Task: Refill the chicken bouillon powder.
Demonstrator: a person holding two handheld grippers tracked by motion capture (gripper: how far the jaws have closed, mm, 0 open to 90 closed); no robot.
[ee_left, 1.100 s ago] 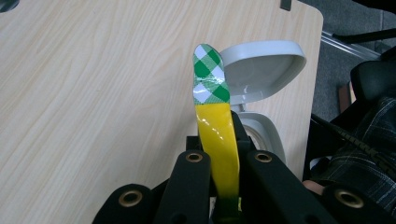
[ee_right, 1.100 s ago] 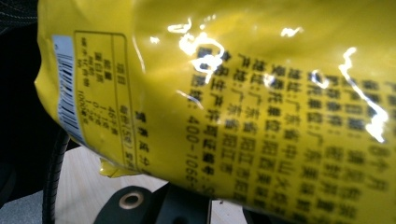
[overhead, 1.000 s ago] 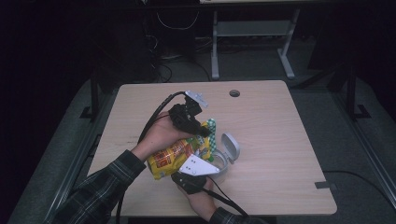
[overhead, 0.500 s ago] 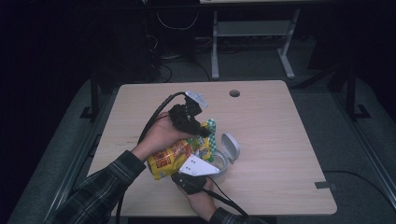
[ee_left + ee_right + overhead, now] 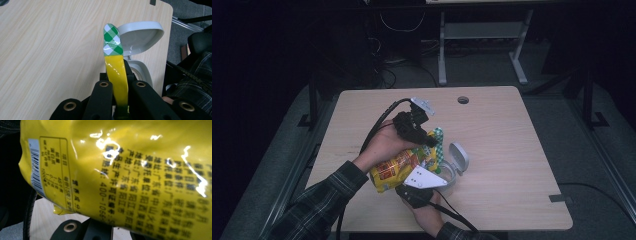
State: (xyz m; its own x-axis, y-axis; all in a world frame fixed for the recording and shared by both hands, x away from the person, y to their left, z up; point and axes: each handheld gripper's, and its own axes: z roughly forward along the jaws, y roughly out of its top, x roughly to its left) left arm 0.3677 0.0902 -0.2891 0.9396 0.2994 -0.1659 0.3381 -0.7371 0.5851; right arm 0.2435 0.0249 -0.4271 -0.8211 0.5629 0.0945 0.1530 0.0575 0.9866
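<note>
Wooden table [image 5: 512, 130]: left gripper [image 5: 119, 100] and right gripper [image 5: 419, 187], jaws clamped on yellow snack bag [image 5: 399, 167], above open-lidded container [image 5: 452, 167]; emptying seemingly unfinished.

i see no change from a second ago: my left gripper [image 5: 424, 134] is still clamped on the bag [image 5: 399, 167], my right gripper [image 5: 424, 187] is still shut beneath it, and both hands have stayed put.
</note>
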